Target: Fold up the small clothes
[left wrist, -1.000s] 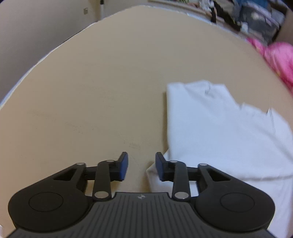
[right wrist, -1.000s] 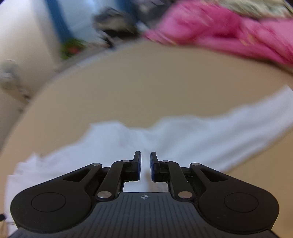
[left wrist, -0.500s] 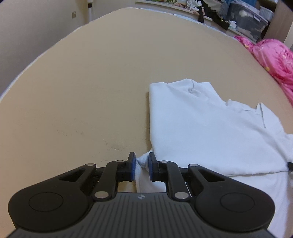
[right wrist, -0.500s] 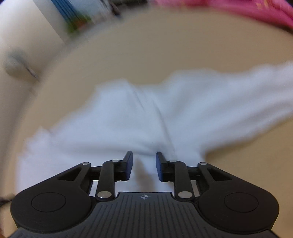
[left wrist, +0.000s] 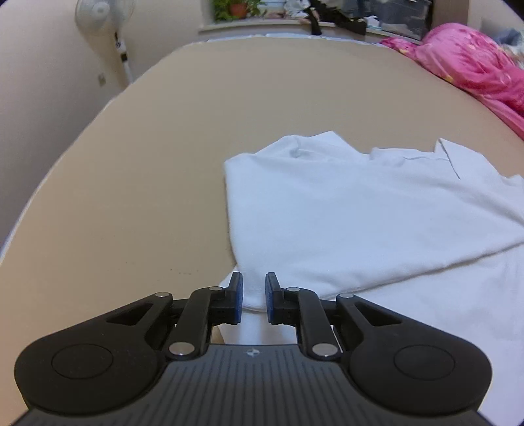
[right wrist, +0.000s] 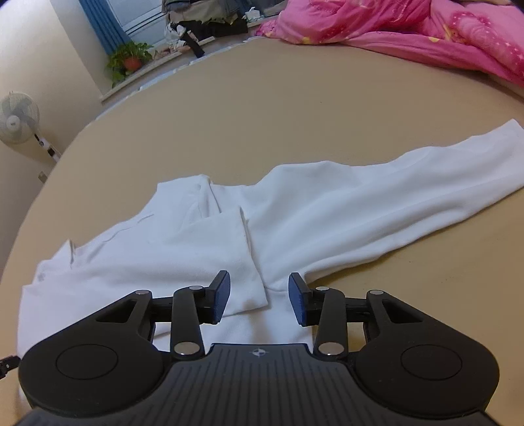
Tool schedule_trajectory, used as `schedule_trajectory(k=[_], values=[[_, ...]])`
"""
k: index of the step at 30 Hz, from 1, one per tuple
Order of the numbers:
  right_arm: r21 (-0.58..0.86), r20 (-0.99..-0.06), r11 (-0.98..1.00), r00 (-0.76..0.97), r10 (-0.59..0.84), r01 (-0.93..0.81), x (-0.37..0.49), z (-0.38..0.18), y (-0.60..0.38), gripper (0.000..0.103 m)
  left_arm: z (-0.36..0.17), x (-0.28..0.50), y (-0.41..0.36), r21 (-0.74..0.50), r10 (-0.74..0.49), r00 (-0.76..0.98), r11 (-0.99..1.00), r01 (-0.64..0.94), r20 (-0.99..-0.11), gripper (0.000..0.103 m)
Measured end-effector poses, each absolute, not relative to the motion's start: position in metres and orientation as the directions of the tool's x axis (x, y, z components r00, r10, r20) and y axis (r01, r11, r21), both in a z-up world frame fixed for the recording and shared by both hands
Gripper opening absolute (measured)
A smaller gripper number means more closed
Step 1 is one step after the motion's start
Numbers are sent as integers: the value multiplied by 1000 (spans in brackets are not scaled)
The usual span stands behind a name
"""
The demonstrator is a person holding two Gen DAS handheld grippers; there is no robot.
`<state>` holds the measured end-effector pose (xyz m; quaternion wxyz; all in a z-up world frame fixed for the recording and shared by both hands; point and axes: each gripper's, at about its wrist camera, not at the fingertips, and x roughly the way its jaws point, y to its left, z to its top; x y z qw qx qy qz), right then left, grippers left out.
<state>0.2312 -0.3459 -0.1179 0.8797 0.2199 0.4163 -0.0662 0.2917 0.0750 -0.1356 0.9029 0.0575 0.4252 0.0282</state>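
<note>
Widened since 0.5 s ago, right tongs [right wrist: 258, 298] gape over white shirt [right wrist: 294, 222]; left tongs [left wrist: 252, 298] pinch its fold.

1. A shirt [left wrist: 344, 213] lies flat on the bed [left wrist: 229, 114], to the right in the left wrist view.
2. One side panel of the shirt is folded over onto its body [right wrist: 213, 242].
3. A sleeve [right wrist: 393, 200] stretches out to the right across the bed.
4. A quilt [right wrist: 393, 29] is heaped at the far right of the bed, behind the shirt.
5. A fan [right wrist: 16, 118] stands left of the bed by the wall.
6. A potted plant [right wrist: 129, 60] sits on the sill beyond the bed.
</note>
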Motion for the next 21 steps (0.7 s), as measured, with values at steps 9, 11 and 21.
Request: schedule_trajectory(k=[9, 11, 21], values=[[355, -741, 878, 669, 54, 322, 198, -109, -365, 42, -137, 294, 74, 107, 108, 628, 993, -39, -771, 16], [350, -733, 879, 679, 42, 323, 193, -107, -368, 42, -137, 292, 78, 104, 109, 617, 994, -44, -780, 16], [449, -666, 789, 746, -18, 420, 175, -110, -433, 38, -134, 294, 70, 114, 85, 578, 993, 15, -811, 34]])
